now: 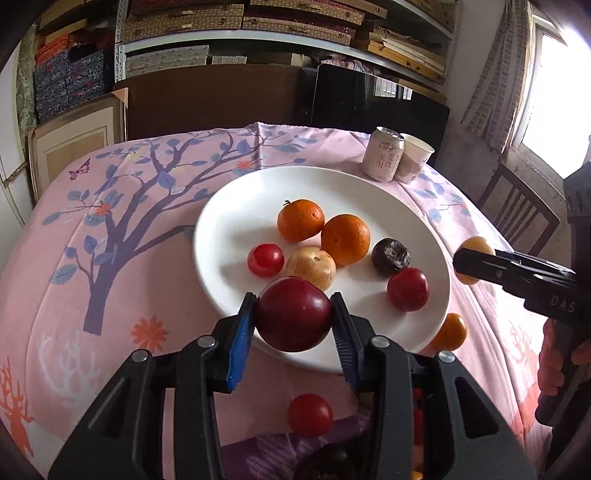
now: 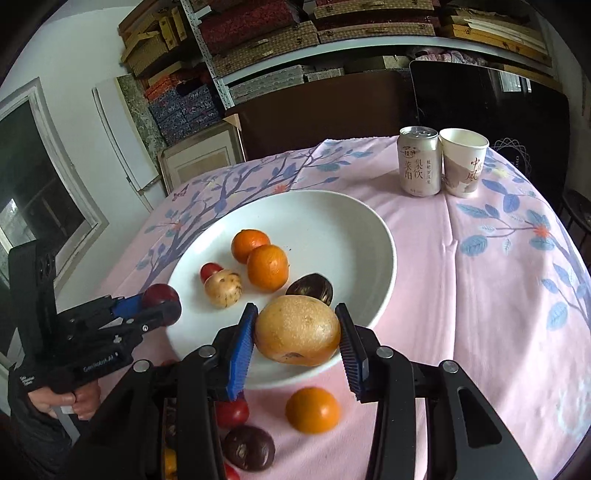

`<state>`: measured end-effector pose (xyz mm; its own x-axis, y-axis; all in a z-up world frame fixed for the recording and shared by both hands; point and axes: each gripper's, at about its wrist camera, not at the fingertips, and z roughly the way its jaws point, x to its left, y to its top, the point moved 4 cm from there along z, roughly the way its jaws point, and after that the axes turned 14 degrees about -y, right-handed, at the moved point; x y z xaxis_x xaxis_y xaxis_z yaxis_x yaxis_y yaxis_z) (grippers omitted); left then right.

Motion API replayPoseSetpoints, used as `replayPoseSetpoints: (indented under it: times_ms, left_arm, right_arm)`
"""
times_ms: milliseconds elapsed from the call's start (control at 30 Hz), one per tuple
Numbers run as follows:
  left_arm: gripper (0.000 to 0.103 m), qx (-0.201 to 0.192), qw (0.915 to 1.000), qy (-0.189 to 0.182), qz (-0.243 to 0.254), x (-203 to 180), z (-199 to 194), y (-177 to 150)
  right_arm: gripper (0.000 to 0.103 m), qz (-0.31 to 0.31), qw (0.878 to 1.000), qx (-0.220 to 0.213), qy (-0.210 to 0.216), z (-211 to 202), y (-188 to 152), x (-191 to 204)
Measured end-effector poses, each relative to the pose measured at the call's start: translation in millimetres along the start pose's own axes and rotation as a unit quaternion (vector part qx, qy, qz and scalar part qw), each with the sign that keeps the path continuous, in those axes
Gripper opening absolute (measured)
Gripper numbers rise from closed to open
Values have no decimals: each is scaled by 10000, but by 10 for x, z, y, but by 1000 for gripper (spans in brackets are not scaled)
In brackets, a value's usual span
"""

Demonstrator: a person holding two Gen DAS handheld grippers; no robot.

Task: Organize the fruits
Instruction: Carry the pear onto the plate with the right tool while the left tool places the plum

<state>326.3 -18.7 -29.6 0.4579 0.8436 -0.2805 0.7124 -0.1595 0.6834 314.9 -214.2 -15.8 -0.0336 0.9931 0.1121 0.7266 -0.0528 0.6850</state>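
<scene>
A white plate (image 1: 236, 206) on the pink tablecloth holds two oranges (image 1: 301, 219), a yellow fruit (image 1: 311, 266), two red fruits (image 1: 265, 259) and a dark fruit (image 1: 390, 256). My left gripper (image 1: 293, 317) is shut on a dark red plum (image 1: 293, 319) above the plate's near rim. My right gripper (image 2: 297, 334) is shut on a tan-yellow fruit (image 2: 297, 330) above the plate's near right rim (image 2: 384, 295). On the cloth lie an orange (image 2: 312, 410), a red fruit (image 2: 232, 411) and a dark fruit (image 2: 249, 447).
A drink can (image 2: 420, 166) and a paper cup (image 2: 463, 166) stand at the table's far right. A wooden chair (image 1: 517, 210) is beyond the right edge. Shelves of boxes (image 1: 240, 29) fill the back wall.
</scene>
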Motion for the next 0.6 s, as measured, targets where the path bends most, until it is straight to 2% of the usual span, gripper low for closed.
replayPoseSetpoints:
  times_ms: [67,200,300,333,367,400,433,467,533,600]
  left_arm:
    - [40,38,10000,-12,2,-16,93,18]
    - [40,215,9995,105,223,-65,237,-11]
    - [40,265,9993,52,246,-90,270,-42]
    - [41,254,9994,38,232,-94,273,-44]
    - [62,206,9995,67,221,-95,266,-41]
    - [94,132,9996,143,228,-93,247,-33]
    - [99,-46,9993,190,323,-116,198,-20]
    - [99,-206,9982,336,462,-140,144,-7]
    - [99,-290,9943,755,695,-167,75,5]
    - [99,-321,9907,990,878,-172,15,10]
  right_arm:
    - [43,-9,10000,3,-72,94,62,2]
    - [43,153,9998,73,91,194,84,-22]
    - [44,116,9998,51,158,222,55,-27]
    - [66,35,9998,-6,201,222,47,-17]
    - [94,-17,9998,-58,174,214,36,-14]
    - [100,-34,9998,-177,74,179,25,-21]
    - [100,-26,9996,-296,1,139,14,-32]
    - [100,-54,9995,-313,-23,118,3,-34]
    - [100,-134,9997,-196,-5,88,-25,-37]
    - [100,-100,9999,-138,11,29,-63,-51]
